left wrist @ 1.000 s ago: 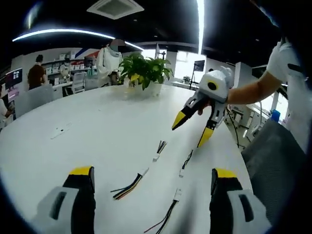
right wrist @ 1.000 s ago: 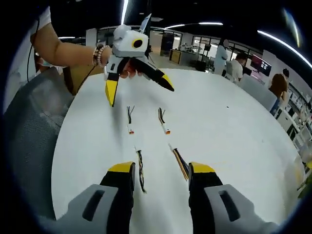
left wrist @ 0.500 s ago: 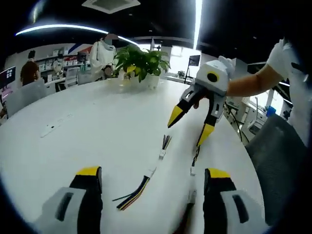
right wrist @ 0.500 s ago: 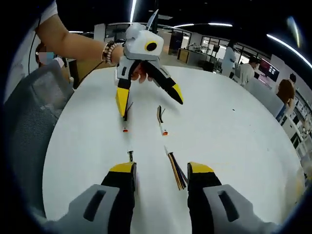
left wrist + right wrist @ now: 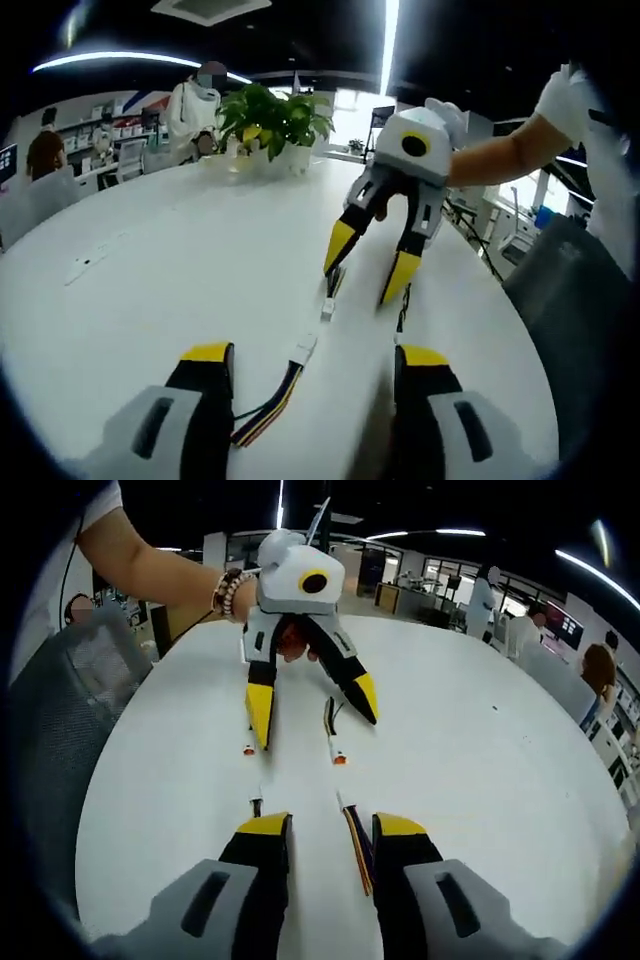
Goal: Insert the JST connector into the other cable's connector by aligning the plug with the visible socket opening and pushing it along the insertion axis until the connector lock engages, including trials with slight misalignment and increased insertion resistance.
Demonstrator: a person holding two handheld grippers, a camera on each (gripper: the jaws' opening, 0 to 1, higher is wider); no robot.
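Observation:
On the white round table (image 5: 150,260) lie short cables with small white JST connectors. In the left gripper view, a multi-coloured cable (image 5: 265,405) with its connector (image 5: 303,349) lies between my left gripper's (image 5: 316,355) open jaws. A second connector (image 5: 327,308) lies just beyond it. The right gripper (image 5: 369,260) hangs open over that far cable, tips near the table. In the right gripper view, my right gripper (image 5: 330,825) stands open over a multi-coloured cable (image 5: 355,845). An orange-tipped connector (image 5: 338,758) lies ahead, under the open left gripper (image 5: 312,705). Neither gripper holds anything.
A second line of dark cables (image 5: 402,310) runs beside the first, with connectors (image 5: 249,749) near the left gripper's yellow tip. A potted plant (image 5: 265,120) stands at the far table edge. A grey chair (image 5: 70,710) sits close by. People stand in the background.
Both grippers have come closer to each other and lower over the cables. Each view's own jaw gap looks narrower than a second ago. The cables lie where they were.

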